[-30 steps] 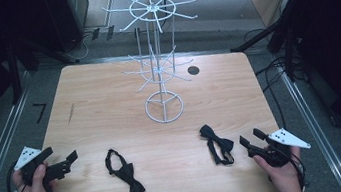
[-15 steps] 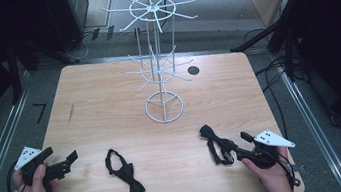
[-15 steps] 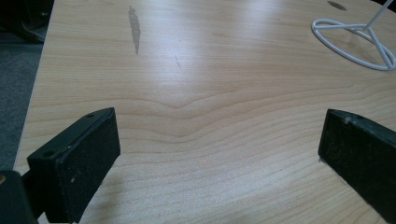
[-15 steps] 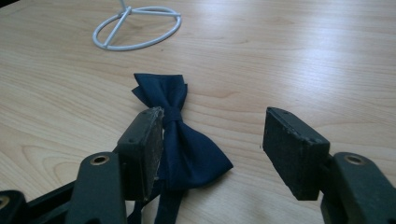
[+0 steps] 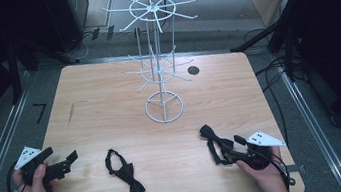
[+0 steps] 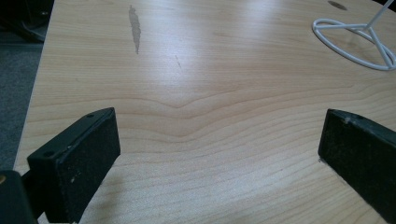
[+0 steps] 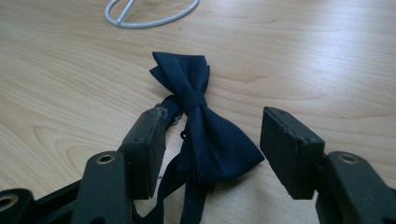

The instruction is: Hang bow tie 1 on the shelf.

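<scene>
Right gripper (image 7: 212, 149) sits low over the near right part of the table (image 5: 110, 109), its jaws straddling the near wing of a dark navy bow tie (image 7: 201, 126). The jaws have just been closing, with the tie between them, but the pads do not yet press the cloth: a gap shows on the right side, and the left pad lies just beside the band. Nothing is gripped so far.

The bow tie lies flat on the wood, knot (image 7: 192, 99) toward the white wire display stand (image 5: 156, 52), far wing beyond the knot, thin strap trailing under the near wing.

Handling judgement: light, soft fabric, no stiffness to speak of. It will likely droop and swing once lifted. A pinch on the wing alone may crumple it or let it slide out; the knot is the firmest, thickest spot and looks the better place to take hold. The strap loop is what would hang on a stand arm.

Left gripper (image 5: 47, 169) rests at the near left edge, jaws wide apart over bare wood. A second black bow tie (image 5: 125, 173) lies between the two grippers.
</scene>
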### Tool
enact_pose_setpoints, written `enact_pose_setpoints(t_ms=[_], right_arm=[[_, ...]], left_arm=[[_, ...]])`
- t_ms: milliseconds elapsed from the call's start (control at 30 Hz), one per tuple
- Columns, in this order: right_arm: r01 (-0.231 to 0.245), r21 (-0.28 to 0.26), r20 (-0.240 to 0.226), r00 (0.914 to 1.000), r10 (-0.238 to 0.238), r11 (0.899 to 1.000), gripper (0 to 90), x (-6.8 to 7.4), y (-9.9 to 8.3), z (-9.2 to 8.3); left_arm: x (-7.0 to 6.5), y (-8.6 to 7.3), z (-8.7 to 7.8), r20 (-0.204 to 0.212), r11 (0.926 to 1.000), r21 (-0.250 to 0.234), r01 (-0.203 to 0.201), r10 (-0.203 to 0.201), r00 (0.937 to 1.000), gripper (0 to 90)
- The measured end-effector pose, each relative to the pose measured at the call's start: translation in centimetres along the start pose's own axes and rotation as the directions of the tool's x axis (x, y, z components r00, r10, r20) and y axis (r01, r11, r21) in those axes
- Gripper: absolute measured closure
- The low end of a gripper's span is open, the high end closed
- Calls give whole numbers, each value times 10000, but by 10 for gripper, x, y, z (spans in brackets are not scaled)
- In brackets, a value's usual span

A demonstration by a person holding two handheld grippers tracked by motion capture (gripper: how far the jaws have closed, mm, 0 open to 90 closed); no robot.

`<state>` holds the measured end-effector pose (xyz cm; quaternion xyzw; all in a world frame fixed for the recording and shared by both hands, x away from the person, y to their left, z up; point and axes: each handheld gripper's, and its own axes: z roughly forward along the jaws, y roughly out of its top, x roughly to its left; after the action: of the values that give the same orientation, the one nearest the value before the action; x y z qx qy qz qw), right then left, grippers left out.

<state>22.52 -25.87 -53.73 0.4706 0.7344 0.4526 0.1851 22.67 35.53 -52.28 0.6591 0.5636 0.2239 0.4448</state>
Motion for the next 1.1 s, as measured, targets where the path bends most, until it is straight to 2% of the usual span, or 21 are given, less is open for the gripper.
enact_pose_setpoints(t_ms=[300,433,533,800,833,867,900,933,1000,1100], right_arm=[[127,620,-143,9998,-118,9980,419,5,-3,8],[459,917,10,9989,-462,9947,442,6,-5,12],[522,974,123,9985,-536,9939,467,6,-5,12],[869,1263,764,9923,-970,9882,610,8,-6,16],[821,1273,931,9912,-943,9885,658,8,-5,17],[821,1273,931,9912,-943,9885,658,8,-5,17],[678,1316,1094,9906,-825,9890,718,8,-4,17],[678,1316,1094,9906,-825,9890,718,8,-4,17],[600,1401,1372,9874,-794,9883,788,9,-2,17],[412,1524,1486,9868,-641,9875,840,9,0,17]], left_arm=[[0,0,0,-18,10000,2,27,-27,10000,0],[0,0,0,-22,10000,-5,30,-30,10000,0],[0,0,0,-25,10000,-3,33,-33,10000,0],[0,0,0,-11,10000,13,38,-38,10000,0],[0,0,0,-13,10000,10,40,-40,10000,0],[0,0,0,-18,10000,8,32,-32,10000,0],[0,0,0,-15,10000,6,33,-33,10000,0],[0,0,0,-14,10000,4,29,-29,10000,0],[0,0,0,-15,10000,-3,33,-33,10000,0],[0,0,0,-11,10000,7,38,-38,10000,0]])
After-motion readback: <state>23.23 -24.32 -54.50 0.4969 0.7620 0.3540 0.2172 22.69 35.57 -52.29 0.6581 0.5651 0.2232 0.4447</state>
